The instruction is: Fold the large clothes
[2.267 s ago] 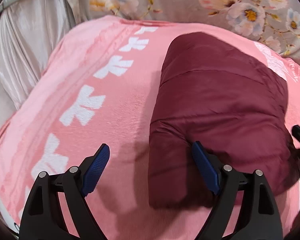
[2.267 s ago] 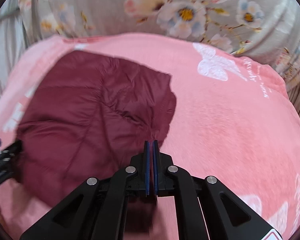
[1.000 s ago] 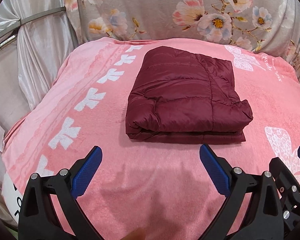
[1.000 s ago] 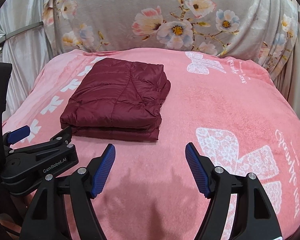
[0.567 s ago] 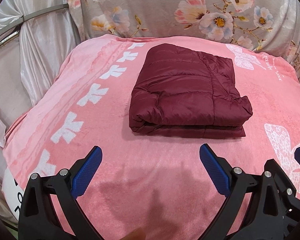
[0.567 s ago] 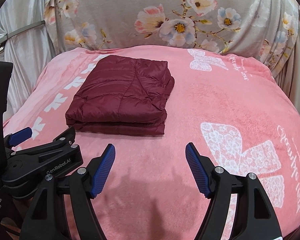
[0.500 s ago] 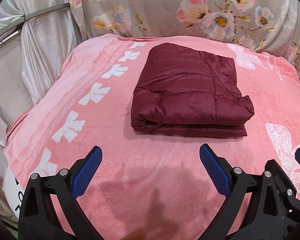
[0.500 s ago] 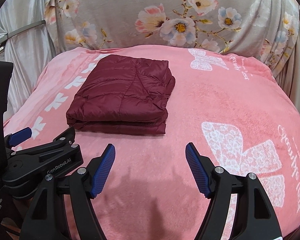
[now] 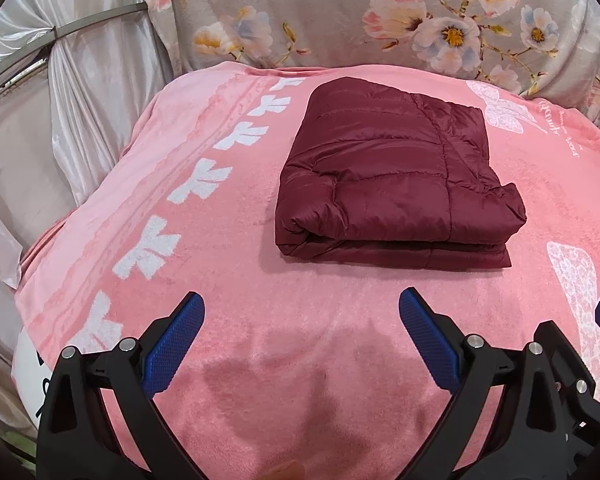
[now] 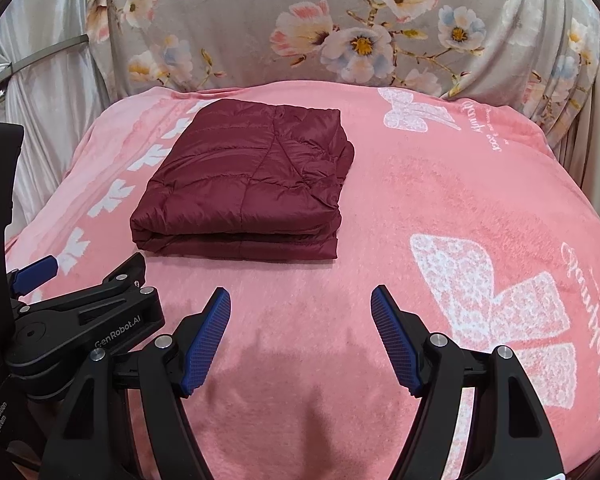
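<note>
A dark red quilted jacket (image 9: 392,176) lies folded into a thick rectangle on a pink blanket (image 9: 228,280); it also shows in the right wrist view (image 10: 248,184). My left gripper (image 9: 300,320) is open and empty, held back from the jacket's near edge above the blanket. My right gripper (image 10: 300,312) is open and empty, also short of the jacket. The left gripper's body (image 10: 84,320) shows at the left of the right wrist view.
The pink blanket (image 10: 440,208) has white bow prints and covers a raised surface. A grey floral cloth (image 10: 340,20) hangs behind. Silver curtain fabric (image 9: 80,100) drapes at the left. The blanket drops off at the left and right edges.
Both grippers pulled back from the jacket and the right one opened. The jacket now lies folded and untouched. In the last half second almost nothing moved.
</note>
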Tool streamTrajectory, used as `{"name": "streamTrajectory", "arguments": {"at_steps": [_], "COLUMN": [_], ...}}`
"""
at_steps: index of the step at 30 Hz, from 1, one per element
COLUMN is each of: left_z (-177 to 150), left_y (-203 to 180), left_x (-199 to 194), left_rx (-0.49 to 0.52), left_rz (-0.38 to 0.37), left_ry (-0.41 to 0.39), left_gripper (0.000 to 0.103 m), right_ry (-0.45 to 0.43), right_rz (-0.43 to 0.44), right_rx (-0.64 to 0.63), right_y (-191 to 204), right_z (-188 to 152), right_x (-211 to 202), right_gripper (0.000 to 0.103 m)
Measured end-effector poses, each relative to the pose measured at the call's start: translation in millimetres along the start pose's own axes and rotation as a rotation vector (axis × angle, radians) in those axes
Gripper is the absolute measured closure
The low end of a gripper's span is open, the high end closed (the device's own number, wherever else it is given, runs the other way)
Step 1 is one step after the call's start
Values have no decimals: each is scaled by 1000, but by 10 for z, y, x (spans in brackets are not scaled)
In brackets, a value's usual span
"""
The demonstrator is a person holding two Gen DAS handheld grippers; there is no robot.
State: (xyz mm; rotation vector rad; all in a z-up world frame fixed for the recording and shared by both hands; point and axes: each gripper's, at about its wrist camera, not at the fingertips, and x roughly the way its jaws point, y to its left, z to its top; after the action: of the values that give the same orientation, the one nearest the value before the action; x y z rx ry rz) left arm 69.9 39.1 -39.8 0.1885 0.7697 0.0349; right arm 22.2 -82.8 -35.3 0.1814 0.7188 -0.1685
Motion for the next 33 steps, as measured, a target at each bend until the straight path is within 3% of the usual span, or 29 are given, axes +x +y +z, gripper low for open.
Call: {"name": "streamTrajectory", "arguments": {"at_steps": [33], "left_z": [-19], "left_y": [97], "left_x": [99], "left_rx": [-18], "left_rz": [7], "left_ry": [10], "left_gripper": [8], "right_ry": [6], "right_rz": [-10], "right_rx": [-26], "right_y": [57], "right_z": [8], "right_x": [65], "right_gripper": [32]}}
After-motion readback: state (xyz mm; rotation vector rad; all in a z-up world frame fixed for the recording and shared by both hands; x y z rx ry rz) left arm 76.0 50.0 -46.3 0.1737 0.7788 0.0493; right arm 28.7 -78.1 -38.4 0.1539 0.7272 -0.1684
